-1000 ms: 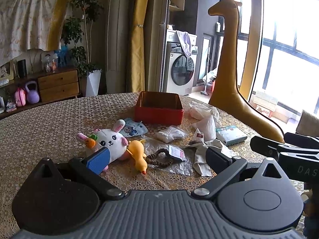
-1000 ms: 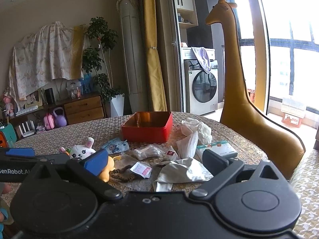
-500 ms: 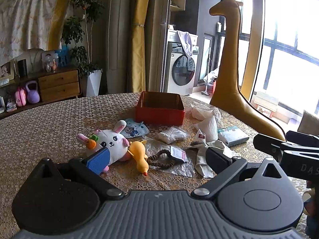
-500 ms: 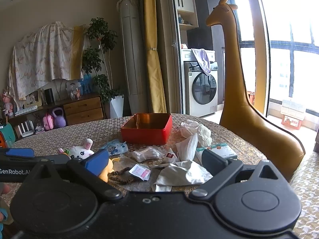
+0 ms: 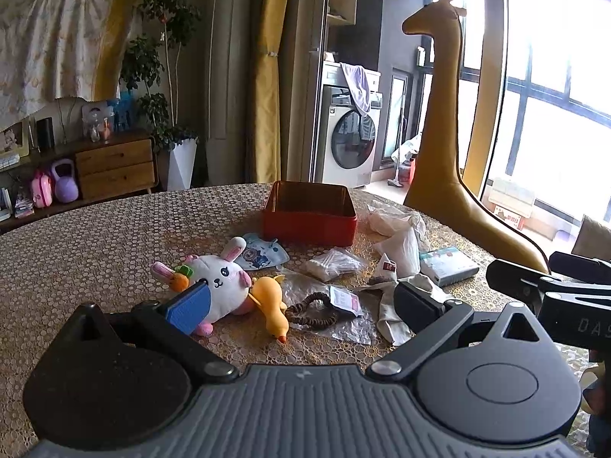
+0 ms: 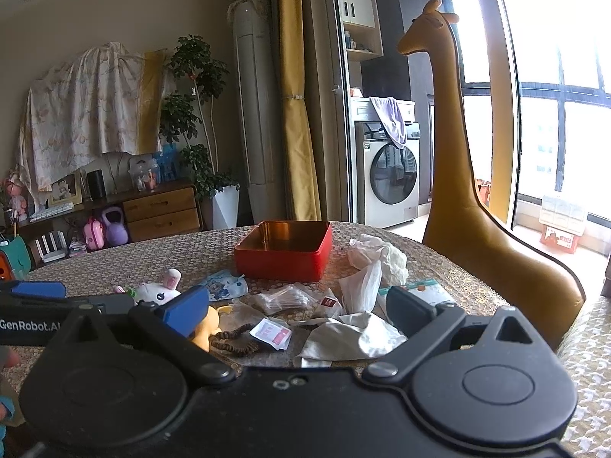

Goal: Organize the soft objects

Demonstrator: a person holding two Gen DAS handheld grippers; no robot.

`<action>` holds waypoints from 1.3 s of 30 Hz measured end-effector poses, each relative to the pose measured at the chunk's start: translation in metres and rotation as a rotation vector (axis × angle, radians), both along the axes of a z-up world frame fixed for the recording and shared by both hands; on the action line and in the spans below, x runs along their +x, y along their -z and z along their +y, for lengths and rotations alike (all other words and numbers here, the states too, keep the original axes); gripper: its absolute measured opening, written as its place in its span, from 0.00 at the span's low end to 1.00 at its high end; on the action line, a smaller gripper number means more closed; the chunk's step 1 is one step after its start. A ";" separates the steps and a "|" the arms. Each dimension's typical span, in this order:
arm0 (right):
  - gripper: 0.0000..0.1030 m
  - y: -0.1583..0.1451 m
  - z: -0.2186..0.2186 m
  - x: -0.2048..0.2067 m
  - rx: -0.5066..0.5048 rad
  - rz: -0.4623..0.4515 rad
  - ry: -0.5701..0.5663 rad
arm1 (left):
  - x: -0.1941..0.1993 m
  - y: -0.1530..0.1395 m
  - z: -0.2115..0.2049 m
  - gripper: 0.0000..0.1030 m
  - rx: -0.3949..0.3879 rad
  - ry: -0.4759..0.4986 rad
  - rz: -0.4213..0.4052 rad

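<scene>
Glossy metal tin (image 5: 309, 216) (red); plush cloth rabbit (image 5: 221, 286)

On the worktop (image 5: 95, 236) lie two soft toys: one white rabbit (image 5: 219, 284) and one yellow duck (image 5: 269, 301). There is one red tin (image 5: 309, 213), one flat blue-and-white pouch (image 5: 259, 255), one clear bag of cotton swabs (image 5: 332, 265), one brown bead loop (image 5: 311, 313), one small pink-printed sachet (image 5: 345, 299), one boxed pack (image 5: 448, 265), one pale cloth (image 6: 355, 337) and what looks like two white plastic bags (image 6: 376, 261). Two hand-held grippers show, one left (image 5: 301, 305) and one right (image 6: 298, 309).
</scene>
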State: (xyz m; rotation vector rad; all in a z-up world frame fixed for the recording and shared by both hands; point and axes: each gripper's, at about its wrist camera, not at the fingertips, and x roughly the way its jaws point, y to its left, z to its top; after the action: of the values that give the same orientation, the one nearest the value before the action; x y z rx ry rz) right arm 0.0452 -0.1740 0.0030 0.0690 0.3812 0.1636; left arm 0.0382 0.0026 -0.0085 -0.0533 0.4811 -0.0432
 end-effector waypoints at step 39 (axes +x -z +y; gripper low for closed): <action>0.94 0.046 -0.036 0.083 -0.061 0.204 -0.057 | 0.118 0.071 -0.009 1.00 0.105 -0.030 0.200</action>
State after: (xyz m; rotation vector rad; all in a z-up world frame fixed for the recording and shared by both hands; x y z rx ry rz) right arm 0.1284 -0.2103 -0.0430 0.0146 0.5918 0.2018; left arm 0.1563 -0.0060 -0.0799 0.0382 0.6818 0.0176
